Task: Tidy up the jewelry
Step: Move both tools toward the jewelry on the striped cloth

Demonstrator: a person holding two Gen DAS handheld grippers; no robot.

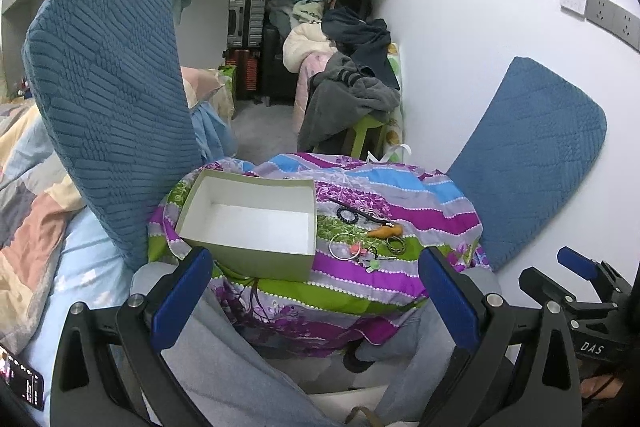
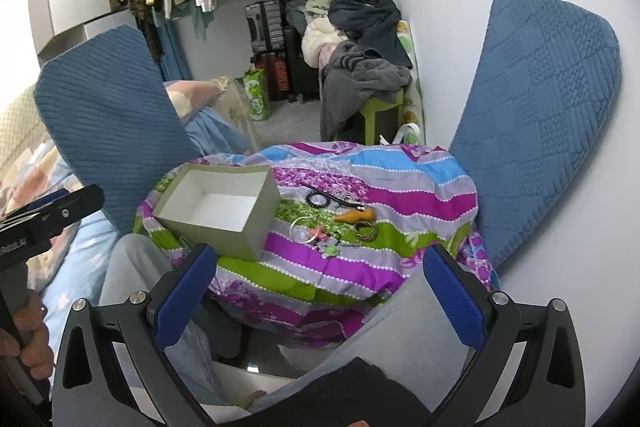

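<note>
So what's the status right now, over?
Left gripper and right gripper open, empty. Box empty; jewelry beside it on the cloth. Nothing in the way.

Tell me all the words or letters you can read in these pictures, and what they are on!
"DAS": white letters on the black body of the right gripper, seen from the left wrist.
White lettering on the left gripper, seen from the right wrist: partly cut off, too blurred to read.
Phone screen at the bottom left: too small to read.
</note>
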